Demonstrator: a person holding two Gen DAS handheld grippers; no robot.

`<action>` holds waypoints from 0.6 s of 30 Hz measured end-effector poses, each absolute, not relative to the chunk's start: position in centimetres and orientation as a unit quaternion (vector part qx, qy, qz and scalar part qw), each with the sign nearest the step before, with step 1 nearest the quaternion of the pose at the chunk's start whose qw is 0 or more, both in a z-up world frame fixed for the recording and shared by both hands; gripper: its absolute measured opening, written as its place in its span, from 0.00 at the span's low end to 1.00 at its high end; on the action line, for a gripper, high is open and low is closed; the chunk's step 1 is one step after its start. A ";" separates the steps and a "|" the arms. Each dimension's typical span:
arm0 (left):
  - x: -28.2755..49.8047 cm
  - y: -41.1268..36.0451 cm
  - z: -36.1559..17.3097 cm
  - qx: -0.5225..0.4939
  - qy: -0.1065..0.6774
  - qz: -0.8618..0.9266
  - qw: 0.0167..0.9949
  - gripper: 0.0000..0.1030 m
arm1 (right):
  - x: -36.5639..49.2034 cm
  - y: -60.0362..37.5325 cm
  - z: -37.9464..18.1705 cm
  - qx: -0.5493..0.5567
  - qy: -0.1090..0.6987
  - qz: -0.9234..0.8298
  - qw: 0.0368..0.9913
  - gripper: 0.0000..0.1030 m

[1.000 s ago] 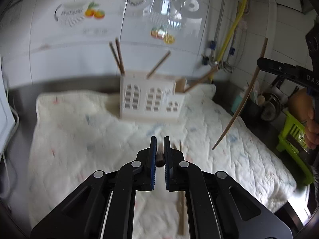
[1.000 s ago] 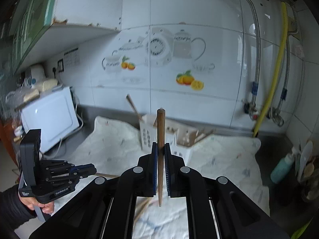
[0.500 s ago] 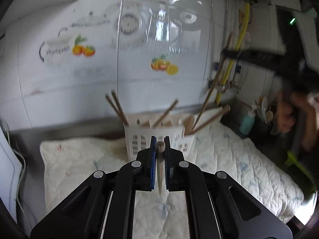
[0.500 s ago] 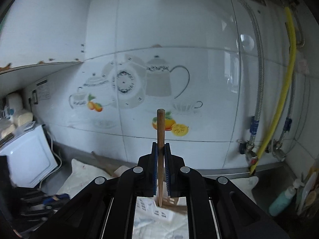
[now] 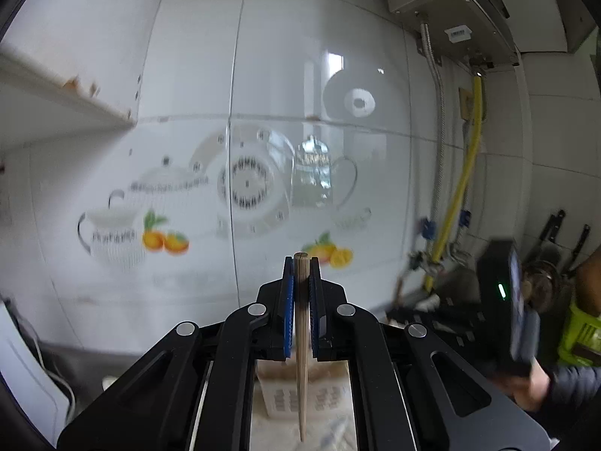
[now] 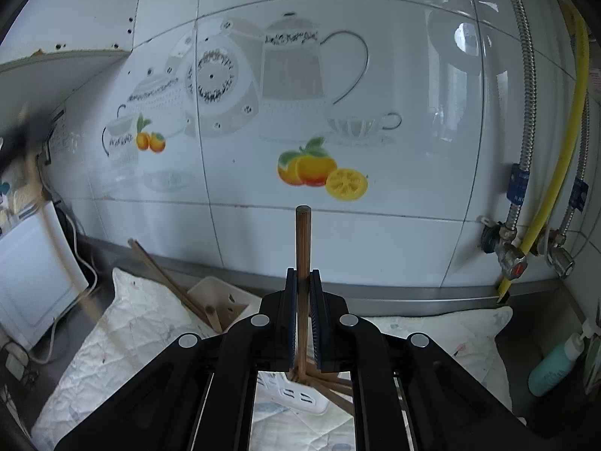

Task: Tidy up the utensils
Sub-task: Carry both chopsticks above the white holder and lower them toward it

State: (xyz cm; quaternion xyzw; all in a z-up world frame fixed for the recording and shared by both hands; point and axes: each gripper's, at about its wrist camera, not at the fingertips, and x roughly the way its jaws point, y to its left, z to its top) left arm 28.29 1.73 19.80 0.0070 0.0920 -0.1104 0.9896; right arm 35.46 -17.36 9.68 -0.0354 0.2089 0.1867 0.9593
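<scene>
My left gripper [image 5: 300, 274] is shut on a pale wooden chopstick [image 5: 301, 357] that stands upright, its tip hanging above the white utensil holder [image 5: 300, 398]. My right gripper [image 6: 302, 285] is shut on a darker wooden chopstick [image 6: 302, 248], also upright, its lower end over the white utensil holder [image 6: 225, 306], which holds several wooden chopsticks [image 6: 169, 282] leaning out. The right gripper's body shows blurred at the right of the left wrist view [image 5: 503, 300].
A white quilted cloth [image 6: 142, 330] covers the counter. The tiled wall with teapot and fruit decals [image 6: 319, 169] is close ahead. A yellow hose and valves [image 6: 526, 240] are at the right, a teal bottle [image 6: 552, 364] lower right, a white appliance [image 6: 26, 274] at left.
Both grippers have risen and tilted up toward the wall, each carrying its chopstick to above the holder. The right gripper has moved closer to the wall and holder.
</scene>
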 end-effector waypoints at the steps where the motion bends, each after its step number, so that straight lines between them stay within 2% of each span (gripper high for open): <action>1: 29.0 1.4 20.2 0.012 0.085 -0.106 0.991 0.05 | 35.4 -17.5 9.5 -0.038 0.210 0.187 0.959 0.06; 11: 34.6 -0.5 20.6 0.034 0.052 -0.073 0.995 0.05 | 34.4 -17.4 8.5 -0.074 0.196 0.195 0.958 0.07; 17: 36.8 0.6 18.1 0.011 0.083 -0.068 0.994 0.05 | 33.7 -17.3 8.3 -0.085 0.185 0.194 0.960 0.08; 18: 37.0 0.9 17.7 0.003 0.093 -0.071 0.993 0.05 | 33.5 -17.3 8.4 -0.085 0.182 0.193 0.960 0.10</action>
